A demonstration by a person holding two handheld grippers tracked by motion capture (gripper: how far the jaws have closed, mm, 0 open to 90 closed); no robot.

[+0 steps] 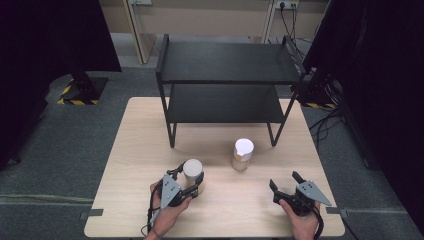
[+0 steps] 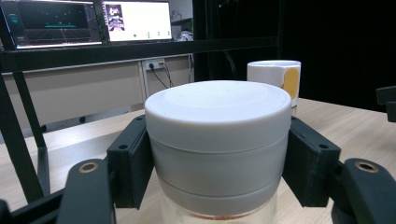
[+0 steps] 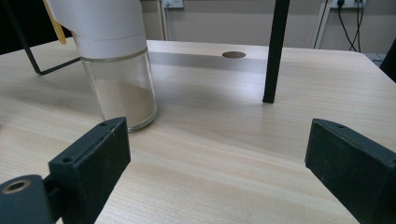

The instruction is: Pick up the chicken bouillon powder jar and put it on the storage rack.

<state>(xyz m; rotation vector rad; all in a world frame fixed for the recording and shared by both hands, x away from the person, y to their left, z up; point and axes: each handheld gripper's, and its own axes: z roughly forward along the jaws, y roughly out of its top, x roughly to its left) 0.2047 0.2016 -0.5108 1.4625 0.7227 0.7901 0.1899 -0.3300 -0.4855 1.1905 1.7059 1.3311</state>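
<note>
Left gripper (image 1: 191, 186) first: both black jaws sit flush against the white cap of the near jar (image 2: 217, 140), one pad on each side, no gap visible in the left gripper view, so it looks clamped. The jar stands upright on the table (image 1: 130, 150), its long axis vertical, near the front edge on the person's left. Over to the right gripper (image 1: 286, 181) — jaws spread wide, nothing between them, low over the wood. Ahead of it and to its left stands the second jar (image 3: 116, 60), glass body, pale powder inside, well apart from the pads. Beyond both — the black two-tier shelf (image 1: 227, 62), likely where either jar is headed
</note>
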